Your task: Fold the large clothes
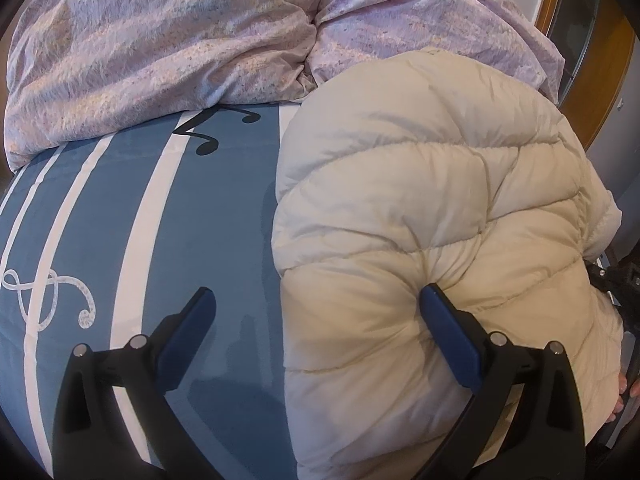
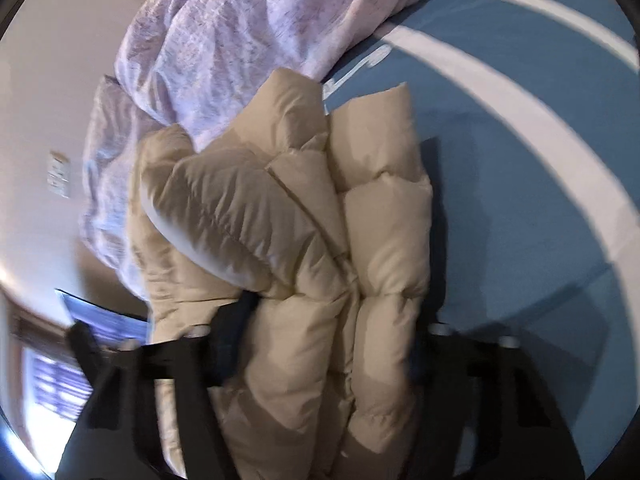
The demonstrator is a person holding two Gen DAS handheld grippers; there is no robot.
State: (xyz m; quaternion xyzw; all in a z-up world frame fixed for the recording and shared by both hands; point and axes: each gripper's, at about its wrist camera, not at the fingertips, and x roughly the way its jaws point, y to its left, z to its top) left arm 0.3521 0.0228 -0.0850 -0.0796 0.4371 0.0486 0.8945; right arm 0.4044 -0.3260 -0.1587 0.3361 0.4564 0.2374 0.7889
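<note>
Two grippers: both over one cream puffer jacket on a bed.
Jacket (image 1: 432, 240): quilted and bulky, bunched in a mound on the right part of the blue bedsheet as the left wrist view shows it, its far end against the duvet.
Bedsheet (image 1: 200, 208): blue with white stripes, black music notes and a white treble clef; bare to the left of the jacket.
Duvet (image 1: 160, 40): pale lilac, crumpled in a heap across the far side of the bed.
Left gripper (image 1: 316, 300): jaws spread wide; the right-hand blue pad (image 1: 444, 320) presses into the jacket's surface and dents it, the other pad hangs over bare sheet, so nothing is clasped.
Right gripper (image 2: 332, 344): blurred; its jaws straddle a thick bundle of jacket folds, and both fingers sit against the fabric, squeezing it, so it is grasping the jacket.
Jacket in right wrist view (image 2: 288, 220): several puffy layers stacked side by side, running away from the gripper toward the duvet.
Person: fingertips (image 1: 624, 400) show at the right edge of the left wrist view, beside the jacket.
</note>
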